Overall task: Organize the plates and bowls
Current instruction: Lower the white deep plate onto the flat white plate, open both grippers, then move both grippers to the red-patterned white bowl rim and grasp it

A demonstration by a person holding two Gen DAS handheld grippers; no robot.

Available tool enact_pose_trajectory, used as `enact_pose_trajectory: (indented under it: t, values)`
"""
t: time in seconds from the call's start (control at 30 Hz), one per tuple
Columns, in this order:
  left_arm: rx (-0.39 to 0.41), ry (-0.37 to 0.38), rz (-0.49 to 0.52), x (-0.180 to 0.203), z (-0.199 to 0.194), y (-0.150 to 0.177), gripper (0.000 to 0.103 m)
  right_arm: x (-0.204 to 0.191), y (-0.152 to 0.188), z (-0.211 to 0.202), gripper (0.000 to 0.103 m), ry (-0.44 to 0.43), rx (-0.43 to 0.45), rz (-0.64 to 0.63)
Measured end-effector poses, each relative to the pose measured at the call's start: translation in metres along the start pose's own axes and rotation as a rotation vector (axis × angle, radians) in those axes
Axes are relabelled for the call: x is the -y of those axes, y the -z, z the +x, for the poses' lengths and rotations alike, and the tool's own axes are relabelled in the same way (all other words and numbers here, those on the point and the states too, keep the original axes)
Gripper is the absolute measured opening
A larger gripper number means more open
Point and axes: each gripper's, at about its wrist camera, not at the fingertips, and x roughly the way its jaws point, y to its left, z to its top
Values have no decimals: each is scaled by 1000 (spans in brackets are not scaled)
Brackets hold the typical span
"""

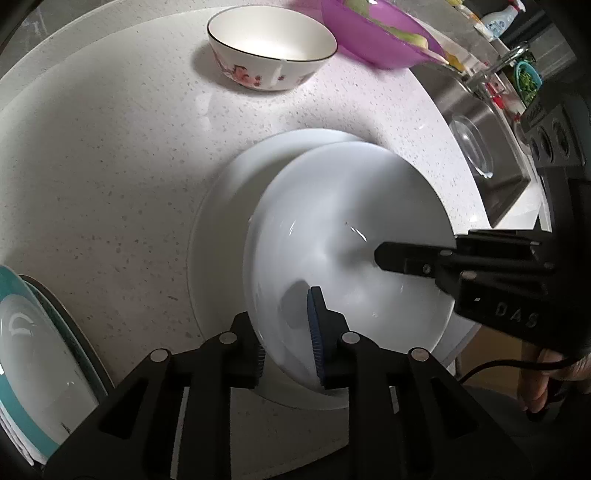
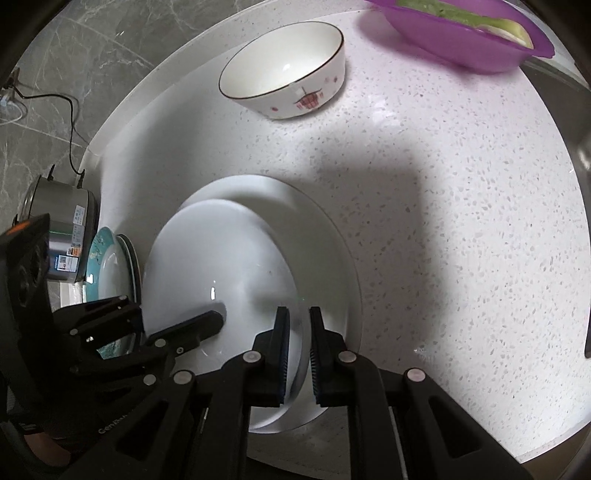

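Observation:
A white bowl [image 1: 332, 206] [image 2: 221, 258] is held tilted over a white plate [image 1: 221, 236] [image 2: 325, 236] on the counter. My left gripper [image 1: 286, 332] is shut on the bowl's near rim, one pad inside and one outside. My right gripper [image 2: 297, 343] is shut on the opposite rim; it also shows in the left wrist view [image 1: 406, 258]. A patterned bowl [image 1: 269, 51] [image 2: 288, 70] stands farther back. Teal-rimmed plates [image 1: 33, 362] [image 2: 107, 262] stand on edge at the left.
A purple bowl [image 1: 373, 33] [image 2: 461, 33] with green food sits at the back right beside a steel sink [image 1: 480, 140]. A steel rice cooker [image 2: 59, 229] stands at the left by the wall. The counter [image 1: 110, 155] [image 2: 443, 221] is white speckled stone.

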Motion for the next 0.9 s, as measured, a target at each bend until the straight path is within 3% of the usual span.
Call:
enact_pose_trajectory:
  t: [0.1,0.17,0.3,0.47,0.57,0.63,0.7,0.9]
  values:
    - [31,21,-16,5,4,-16,35,-6,1,2,11,24,12,-24]
    - [57,56,-17,6,-2,-16,52,-11,2,4,10,48,18,-47]
    - [126,52,-12,8,-16,-18,74,-19,2,8,8,88,22,-86]
    - [164,89,-71,-4,-33,-24,75,-22,-1,11,9,94,22,-92]
    - [174,94,-90,-14,-47,-27,75,-23,-1,9,19,84,27,-94]
    - [183,112,-115,-22,-56,-34,75,-24,-1,5,35,71,41,-99]
    - [195,117,-129,-29,-62,-44,75,-25,-1,2,44,67,54,-112]
    - [218,116,-151,-43,-72,-67,76,-18,-6,-6,46,60,74,-111]
